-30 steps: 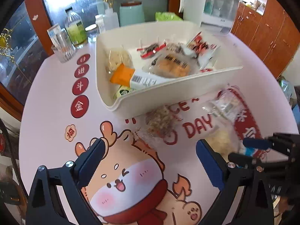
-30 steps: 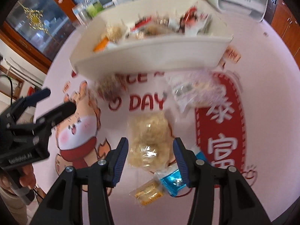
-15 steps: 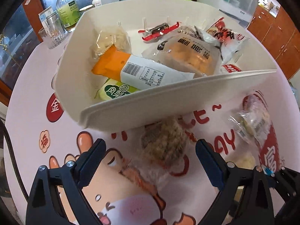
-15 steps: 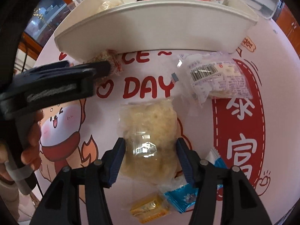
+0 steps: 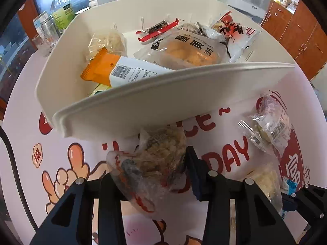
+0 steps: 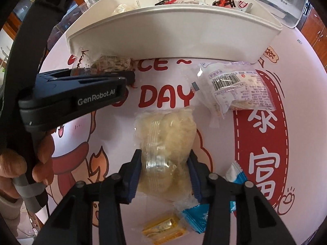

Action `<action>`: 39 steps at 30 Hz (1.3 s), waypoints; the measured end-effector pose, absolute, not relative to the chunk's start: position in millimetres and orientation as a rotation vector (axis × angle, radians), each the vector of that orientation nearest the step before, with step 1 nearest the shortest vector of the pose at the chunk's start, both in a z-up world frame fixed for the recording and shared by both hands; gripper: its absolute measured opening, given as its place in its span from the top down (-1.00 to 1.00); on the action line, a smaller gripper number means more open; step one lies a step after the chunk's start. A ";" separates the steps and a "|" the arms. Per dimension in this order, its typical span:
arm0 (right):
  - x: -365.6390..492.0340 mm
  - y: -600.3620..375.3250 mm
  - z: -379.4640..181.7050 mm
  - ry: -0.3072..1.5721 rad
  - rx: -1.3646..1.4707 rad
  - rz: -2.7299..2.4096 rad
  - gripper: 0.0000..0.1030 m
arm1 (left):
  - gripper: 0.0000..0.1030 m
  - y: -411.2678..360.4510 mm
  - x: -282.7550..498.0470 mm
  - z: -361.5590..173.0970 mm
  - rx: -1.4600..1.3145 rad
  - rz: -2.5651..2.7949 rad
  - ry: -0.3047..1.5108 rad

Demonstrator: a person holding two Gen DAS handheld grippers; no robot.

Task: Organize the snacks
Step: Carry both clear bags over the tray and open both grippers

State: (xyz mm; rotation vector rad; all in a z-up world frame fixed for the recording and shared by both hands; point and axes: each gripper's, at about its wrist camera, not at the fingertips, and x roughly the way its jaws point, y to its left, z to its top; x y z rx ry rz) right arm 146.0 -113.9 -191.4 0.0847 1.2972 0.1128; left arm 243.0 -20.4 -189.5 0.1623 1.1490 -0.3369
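My left gripper (image 5: 150, 169) is shut on a brown grainy snack pack (image 5: 155, 157), just in front of the white bin (image 5: 143, 106); it also shows in the right wrist view (image 6: 110, 61). The bin holds several snacks, among them an orange-and-white bar (image 5: 122, 69) and a bread pack (image 5: 190, 51). My right gripper (image 6: 165, 173) is shut on a pale yellow snack pack (image 6: 166, 143) lying on the table mat. A white barcode pack (image 6: 235, 87) lies to the right near the bin.
A blue wrapper (image 6: 196, 216) and a small yellow pack (image 6: 163, 226) lie close under the right gripper. Bottles and glass jars (image 5: 53, 24) stand behind the bin at the left. Wooden cabinets (image 5: 302, 32) stand at the right.
Both grippers moved forward and closed: the left on the brown grainy pack by the bin, the right on the pale yellow pack.
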 end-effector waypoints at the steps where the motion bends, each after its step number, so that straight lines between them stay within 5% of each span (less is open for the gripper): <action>1: 144.0 -112.8 -190.8 1.296 0.081 0.111 0.19 | 0.27 -19.8 238.7 -186.8 0.161 -0.339 1.144; 13: 122.3 -128.4 -164.6 1.237 0.165 0.108 0.23 | 0.30 -6.6 177.2 -126.7 0.189 -0.370 1.094; 28: 231.9 -185.1 13.6 0.823 0.225 0.032 0.23 | 0.29 -22.5 252.2 15.3 0.208 -0.318 0.840; 33: 281.8 -186.3 39.9 0.785 0.221 -0.002 0.23 | 0.29 -33.3 293.3 24.4 0.236 -0.256 0.832; 39: 330.8 -188.1 2.9 0.898 0.227 -0.028 0.22 | 0.25 -41.2 340.9 -8.2 0.271 -0.206 0.896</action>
